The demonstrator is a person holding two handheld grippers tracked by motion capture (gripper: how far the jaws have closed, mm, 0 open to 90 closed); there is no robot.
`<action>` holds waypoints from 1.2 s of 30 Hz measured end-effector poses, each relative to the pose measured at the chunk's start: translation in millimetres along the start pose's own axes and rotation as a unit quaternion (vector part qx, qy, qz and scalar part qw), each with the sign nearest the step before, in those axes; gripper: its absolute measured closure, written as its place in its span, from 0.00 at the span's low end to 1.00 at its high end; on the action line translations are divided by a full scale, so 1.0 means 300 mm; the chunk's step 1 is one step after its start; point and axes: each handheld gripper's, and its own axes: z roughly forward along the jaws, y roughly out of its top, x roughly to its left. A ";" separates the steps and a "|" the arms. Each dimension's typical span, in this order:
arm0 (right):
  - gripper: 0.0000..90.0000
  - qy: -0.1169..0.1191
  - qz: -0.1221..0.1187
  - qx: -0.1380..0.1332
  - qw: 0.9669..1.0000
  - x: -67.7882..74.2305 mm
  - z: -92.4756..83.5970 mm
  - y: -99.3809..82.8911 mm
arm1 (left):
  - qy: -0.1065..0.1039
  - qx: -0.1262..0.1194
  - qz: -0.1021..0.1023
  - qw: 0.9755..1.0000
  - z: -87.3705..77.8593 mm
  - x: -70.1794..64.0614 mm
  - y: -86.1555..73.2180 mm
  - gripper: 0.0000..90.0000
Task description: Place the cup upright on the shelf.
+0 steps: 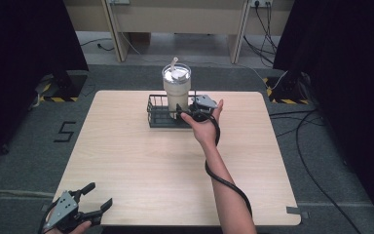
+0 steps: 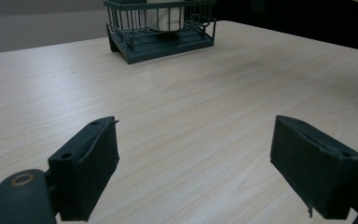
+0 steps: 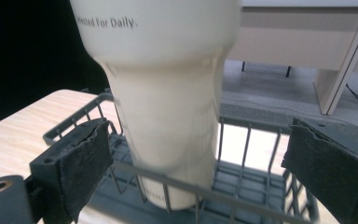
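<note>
Right gripper (image 3: 196, 158) spread around cup (image 3: 168, 116) in wire basket (image 3: 242, 196); close off-centre, you risk snagging rim, tipping cup. Left gripper (image 2: 196, 158) spread, idle.

A cream tumbler (image 1: 176, 90) with a clear lid stands upright in a dark wire basket (image 1: 157, 116).

A pale wooden table (image 1: 141, 161) stands on grey carpet (image 1: 24, 146), and a dark wire basket (image 1: 157, 116) sits directly on it near the middle of its far edge, with the remaining tabletop bare wood.
</note>
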 end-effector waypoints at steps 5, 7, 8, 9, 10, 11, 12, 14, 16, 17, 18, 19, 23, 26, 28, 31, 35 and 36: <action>0.08 -0.004 -0.006 0.008 1.000 -0.017 -0.041 -0.026 | 0.000 0.000 0.000 1.000 0.002 -0.003 0.000 0.16; 0.08 -0.005 -0.006 0.009 1.000 -0.025 -0.059 -0.034 | 0.000 0.001 0.000 1.000 0.002 -0.004 0.000 0.16; 0.08 -0.006 -0.006 0.009 1.000 -0.029 -0.067 -0.038 | 0.000 0.001 0.001 1.000 0.002 -0.004 0.000 0.16; 0.09 -0.005 -0.005 0.009 1.000 -0.033 -0.076 -0.041 | 0.000 0.001 0.001 1.000 0.002 -0.004 0.000 0.16; 0.09 -0.005 -0.002 0.009 1.000 -0.037 -0.086 -0.045 | 0.000 0.001 0.001 1.000 0.002 -0.005 0.000 0.16; 0.09 -0.006 -0.001 0.008 1.000 -0.040 -0.095 -0.048 | 0.000 0.001 0.000 1.000 0.002 -0.005 0.000 0.16; 0.09 -0.006 -0.001 0.008 1.000 -0.043 -0.104 -0.052 | 0.000 0.001 0.000 1.000 0.003 -0.005 0.000 0.16; 0.09 -0.003 0.005 0.007 1.000 -0.049 -0.121 -0.058 | 0.000 0.001 0.001 1.000 0.002 -0.006 0.001 0.16; 0.09 -0.003 0.007 0.007 1.000 -0.054 -0.137 -0.065 | 0.000 0.001 0.001 1.000 0.002 -0.006 0.001 0.16; 0.09 -0.002 0.010 0.007 1.000 -0.058 -0.145 -0.068 | 0.000 0.001 0.002 1.000 0.002 -0.006 0.001 0.16; 0.10 -0.001 0.012 0.006 1.000 -0.060 -0.153 -0.071 | 0.000 0.001 0.002 1.000 0.002 -0.006 0.001 0.16; 0.10 -0.002 0.011 0.006 1.000 -0.062 -0.160 -0.075 | 0.000 0.001 0.002 1.000 0.001 -0.006 0.001 0.16; 0.10 -0.002 0.011 0.009 1.000 -0.074 -0.192 -0.093 | 0.000 0.001 0.002 1.000 0.002 -0.006 0.001 0.16; 0.10 -0.002 0.012 0.011 1.000 -0.084 -0.216 -0.110 | 0.000 0.001 0.002 1.000 0.002 -0.007 0.001 0.16; 0.10 -0.003 0.010 0.014 1.000 -0.092 -0.234 -0.123 | 0.001 0.001 0.002 1.000 0.002 -0.007 0.001 0.16; 0.10 -0.006 0.009 0.015 1.000 -0.101 -0.264 -0.141 | 0.000 0.002 0.004 1.000 0.003 -0.008 0.001 0.16; 0.10 -0.007 0.008 0.017 1.000 -0.112 -0.300 -0.163 | 0.000 0.003 0.004 1.000 0.004 -0.009 0.001 0.16; 0.10 -0.007 0.007 0.017 1.000 -0.115 -0.309 -0.169 | 0.000 0.003 0.004 1.000 0.004 -0.009 0.001 0.16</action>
